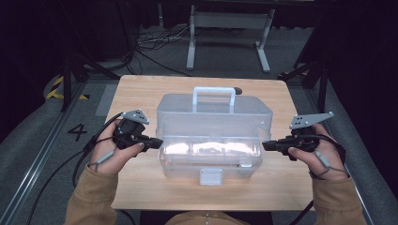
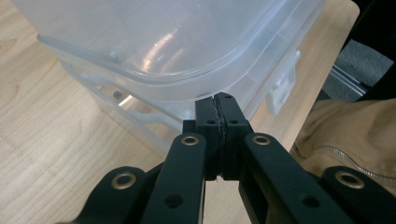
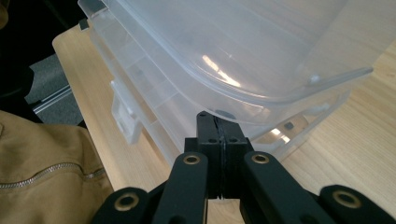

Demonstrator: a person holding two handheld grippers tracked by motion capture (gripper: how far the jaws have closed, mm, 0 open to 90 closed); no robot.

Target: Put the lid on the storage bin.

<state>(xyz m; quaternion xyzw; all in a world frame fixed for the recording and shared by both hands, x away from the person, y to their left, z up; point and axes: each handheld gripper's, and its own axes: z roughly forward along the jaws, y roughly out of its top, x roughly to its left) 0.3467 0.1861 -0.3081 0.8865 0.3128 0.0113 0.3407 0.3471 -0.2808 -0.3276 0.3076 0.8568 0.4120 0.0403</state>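
Note:
A clear plastic storage box (image 1: pixel 211 164) stands mid-table, its white latch (image 1: pixel 210 176) facing the person. Its lid (image 1: pixel 213 117), with a white carry handle (image 1: pixel 214 97), is raised off the base at the front. My left gripper (image 1: pixel 158 142) is shut, and its tips touch the left end of the box under the lid's rim. My right gripper (image 1: pixel 265 146) is shut and meets the right end the same way. In the left gripper view the joined tips (image 2: pixel 217 99) press up under the lid's edge (image 2: pixel 154 79). The right gripper view shows its tips (image 3: pixel 208 116) below the lid's rim (image 3: pixel 261 100). Nothing lies between either pair of jaws.
The wooden table (image 1: pixel 141 93) has bare surface on both sides of the box and in front of it. A small dark object (image 1: pixel 238 90) lies behind the handle. Beyond the table stand a grey metal frame (image 1: pixel 230 28) and loose cables (image 1: pixel 155 42) on the floor.

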